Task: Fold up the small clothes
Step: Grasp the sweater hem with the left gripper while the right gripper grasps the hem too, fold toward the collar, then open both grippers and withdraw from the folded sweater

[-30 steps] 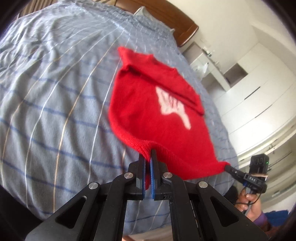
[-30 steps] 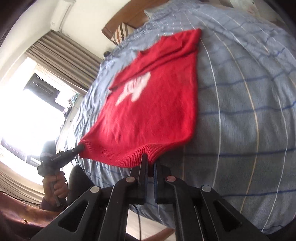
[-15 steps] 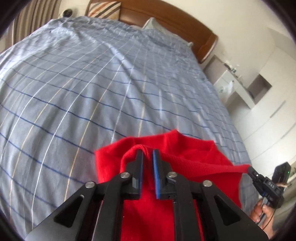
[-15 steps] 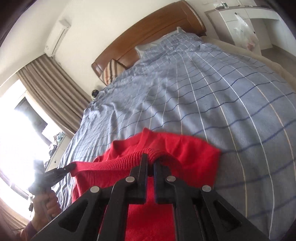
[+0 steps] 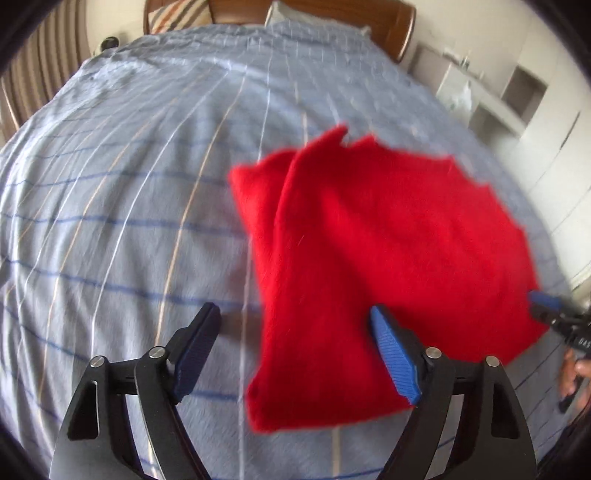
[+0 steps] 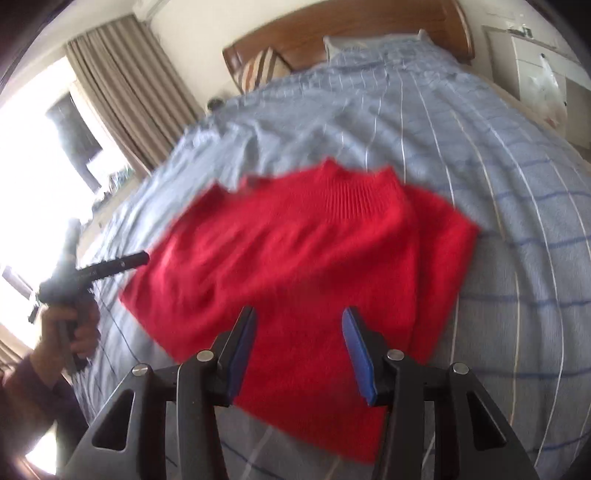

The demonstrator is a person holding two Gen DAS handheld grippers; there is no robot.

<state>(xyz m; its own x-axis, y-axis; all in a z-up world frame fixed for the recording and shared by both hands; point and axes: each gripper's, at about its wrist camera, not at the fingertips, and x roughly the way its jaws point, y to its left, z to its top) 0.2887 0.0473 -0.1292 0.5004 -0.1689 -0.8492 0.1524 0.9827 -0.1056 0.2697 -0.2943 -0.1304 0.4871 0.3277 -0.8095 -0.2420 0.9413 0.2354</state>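
A small red knitted sweater [image 5: 376, 258] lies folded over on the blue checked bedspread [image 5: 122, 206], its ribbed hem at the far side in the right wrist view [image 6: 314, 254]. My left gripper [image 5: 291, 332] is open and empty, above the sweater's near left edge. My right gripper [image 6: 299, 328] is open and empty, over the sweater's near edge. The right gripper's tip shows at the right edge of the left wrist view [image 5: 546, 302]. The left gripper shows at the left of the right wrist view [image 6: 107, 267].
A wooden headboard [image 6: 332, 33] with a striped pillow [image 6: 262, 70] stands at the far end of the bed. Curtains and a bright window [image 6: 110, 92] are on the left. White cabinets and a desk [image 5: 517, 92] are on the right.
Both grippers carried the sweater's hem forward over the rest of it, then opened and let go. The sweater now lies folded, the white motif hidden.
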